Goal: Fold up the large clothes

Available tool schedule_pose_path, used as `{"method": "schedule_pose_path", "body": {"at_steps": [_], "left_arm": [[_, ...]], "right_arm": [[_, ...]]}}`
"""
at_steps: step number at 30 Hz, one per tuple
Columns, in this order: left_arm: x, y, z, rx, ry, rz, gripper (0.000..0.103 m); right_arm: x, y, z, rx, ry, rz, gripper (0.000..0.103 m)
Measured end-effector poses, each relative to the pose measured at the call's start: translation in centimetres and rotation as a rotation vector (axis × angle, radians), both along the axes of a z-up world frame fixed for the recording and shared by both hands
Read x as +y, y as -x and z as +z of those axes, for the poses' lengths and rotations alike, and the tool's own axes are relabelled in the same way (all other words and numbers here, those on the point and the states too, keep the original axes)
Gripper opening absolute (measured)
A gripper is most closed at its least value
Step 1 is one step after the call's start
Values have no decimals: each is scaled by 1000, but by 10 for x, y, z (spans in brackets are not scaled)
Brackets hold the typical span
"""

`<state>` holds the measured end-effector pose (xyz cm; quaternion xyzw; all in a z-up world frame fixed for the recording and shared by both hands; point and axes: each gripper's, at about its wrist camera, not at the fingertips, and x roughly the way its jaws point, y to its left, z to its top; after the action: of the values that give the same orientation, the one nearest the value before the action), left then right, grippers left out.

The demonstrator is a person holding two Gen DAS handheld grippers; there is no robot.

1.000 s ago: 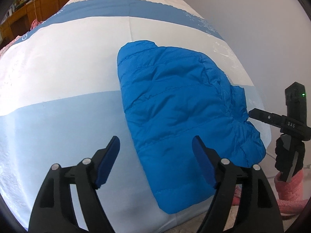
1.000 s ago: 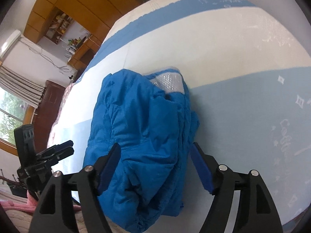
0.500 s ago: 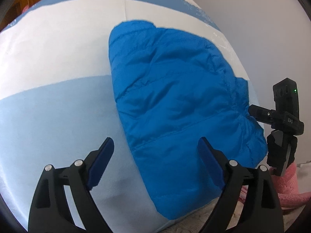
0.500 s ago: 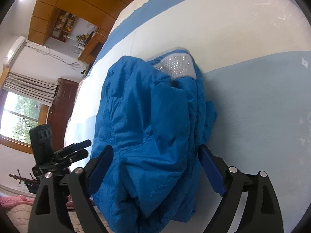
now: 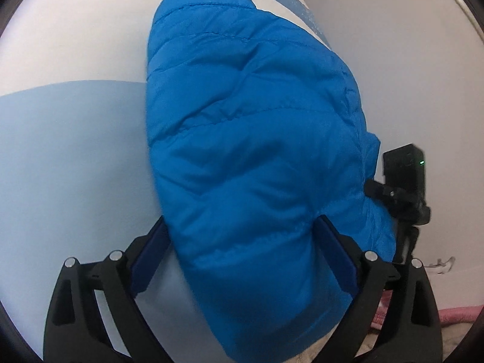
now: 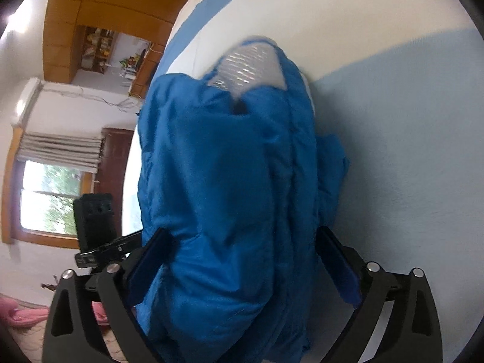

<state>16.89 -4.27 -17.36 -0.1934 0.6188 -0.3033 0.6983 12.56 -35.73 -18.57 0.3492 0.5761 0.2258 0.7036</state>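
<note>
The blue puffer jacket (image 5: 254, 157) lies on the bed (image 5: 69, 139), near its edge, on a sheet banded in white and light blue. It looks to me well along — bunched into a narrow, thick bundle with layers stacked on one another, and from the right wrist view a patch of silvery lining (image 6: 246, 69) shows at the far end where the collar opens. It isn't a tidy packet yet, though: the layers on the right side sag out unevenly, so I'd judge there is at least one more fold, or some squaring up, left to do.

The left gripper (image 5: 242, 257) is spread wide, its two blue-padded fingers (image 5: 335, 260) straddling the near end of the bundle, the padding bulging between them. They appear to be just against the fabric on both sides, but not pinching it.

The right gripper (image 6: 242, 269) is much the same — gaping wide, one finger either side of the jacket's other end, with the cloth filling the gap. Whether the pads actually press the fabric I can't tell. Each gripper shows at the edge of the other's view, so the two sit close together at the bed's edge.
</note>
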Motion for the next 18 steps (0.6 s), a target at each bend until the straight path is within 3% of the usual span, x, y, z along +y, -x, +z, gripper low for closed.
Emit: {"method": "schedule_pose_path", "body": {"at_steps": [4,6,8,11,14,18], "left_arm": [[-3,-6,-8,2,47,15,94],[-4,-6,-9,-6,60,27,90],[-4,-3,-4,-33,52,33,78],[-5,2,8,-67,52,33,66],[-2,9,20,-94,85,40,59],[0,14,35,-139,95,42,57]], "right_arm": [[-6,5,-11,-11,-51,-30,95],[-8,8,-14,-17,-76,-42,83],[-12,15,-14,-31,-100,-57,65],[-17,22,-10,-53,-126,-74,49],[-20,30,-2,-84,-141,-74,41],[-18,32,20,-142,-131,-57,37]]}}
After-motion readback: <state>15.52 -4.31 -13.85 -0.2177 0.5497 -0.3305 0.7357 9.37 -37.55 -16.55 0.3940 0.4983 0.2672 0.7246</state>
